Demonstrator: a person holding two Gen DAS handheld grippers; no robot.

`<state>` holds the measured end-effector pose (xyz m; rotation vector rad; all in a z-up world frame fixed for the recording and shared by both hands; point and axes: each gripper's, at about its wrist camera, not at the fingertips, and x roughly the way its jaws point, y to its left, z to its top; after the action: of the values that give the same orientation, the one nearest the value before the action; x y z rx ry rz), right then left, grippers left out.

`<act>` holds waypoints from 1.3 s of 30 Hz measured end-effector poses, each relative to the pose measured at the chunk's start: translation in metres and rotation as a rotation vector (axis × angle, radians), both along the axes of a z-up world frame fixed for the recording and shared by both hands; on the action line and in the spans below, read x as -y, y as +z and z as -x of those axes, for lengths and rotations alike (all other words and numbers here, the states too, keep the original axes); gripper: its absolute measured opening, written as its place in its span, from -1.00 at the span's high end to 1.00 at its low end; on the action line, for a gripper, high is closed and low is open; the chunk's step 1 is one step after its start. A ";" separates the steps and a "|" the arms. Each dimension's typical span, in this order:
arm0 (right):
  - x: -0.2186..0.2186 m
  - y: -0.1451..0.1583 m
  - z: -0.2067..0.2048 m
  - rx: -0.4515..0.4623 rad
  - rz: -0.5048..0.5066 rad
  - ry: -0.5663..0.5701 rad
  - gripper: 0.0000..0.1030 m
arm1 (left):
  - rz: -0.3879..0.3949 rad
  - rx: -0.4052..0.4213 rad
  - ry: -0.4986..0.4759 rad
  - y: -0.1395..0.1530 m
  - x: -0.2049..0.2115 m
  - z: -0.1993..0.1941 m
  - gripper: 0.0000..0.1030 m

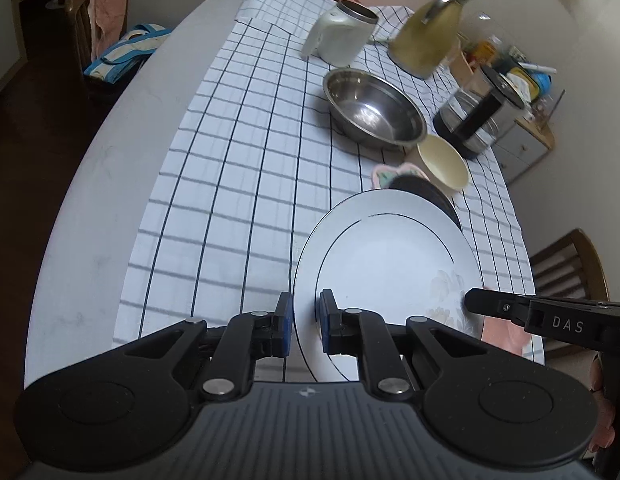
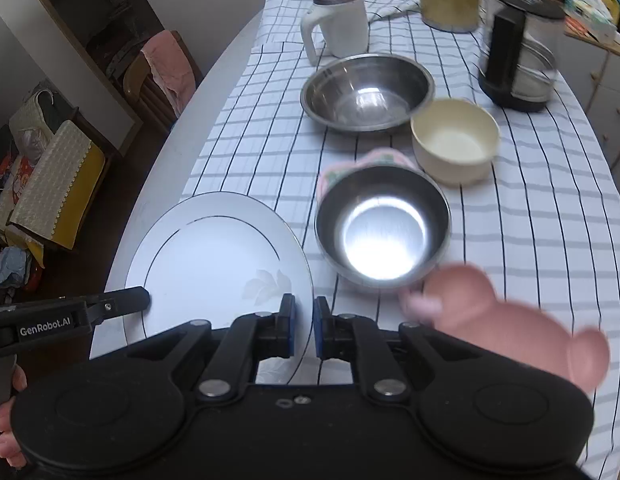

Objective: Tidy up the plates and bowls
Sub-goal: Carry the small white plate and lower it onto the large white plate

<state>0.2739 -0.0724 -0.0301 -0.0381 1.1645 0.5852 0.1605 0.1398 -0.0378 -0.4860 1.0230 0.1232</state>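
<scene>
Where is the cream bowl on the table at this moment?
In the right wrist view the cream bowl stands right of centre on the checked cloth, between the big steel bowl and the kettle, just behind the small steel bowl.

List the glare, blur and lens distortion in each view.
Left wrist: fisheye bends the table edge; the gold jug is motion-blurred. Right wrist: strong glare fills the small steel bowl; the pink object in front is smeared.

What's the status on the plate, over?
Left gripper and right gripper both shut on white plate rim. Plate lifted. Small steel bowl close ahead.
</scene>
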 end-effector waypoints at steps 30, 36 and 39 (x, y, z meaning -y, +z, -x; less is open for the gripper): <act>0.076 -0.083 0.148 -0.159 0.035 -0.167 0.81 | 0.005 -0.145 -0.158 -0.083 0.068 0.119 0.76; 0.075 -0.095 0.156 -0.176 0.043 -0.162 0.81 | 0.000 -0.165 -0.158 -0.094 0.068 0.123 0.76; 0.074 -0.101 0.157 -0.187 0.041 -0.164 0.81 | -0.007 -0.173 -0.156 -0.097 0.068 0.122 0.76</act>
<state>0.1170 -0.1462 -0.1307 0.0784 1.3470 0.4265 0.0383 0.0714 -0.1351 -0.3929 1.2258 0.0302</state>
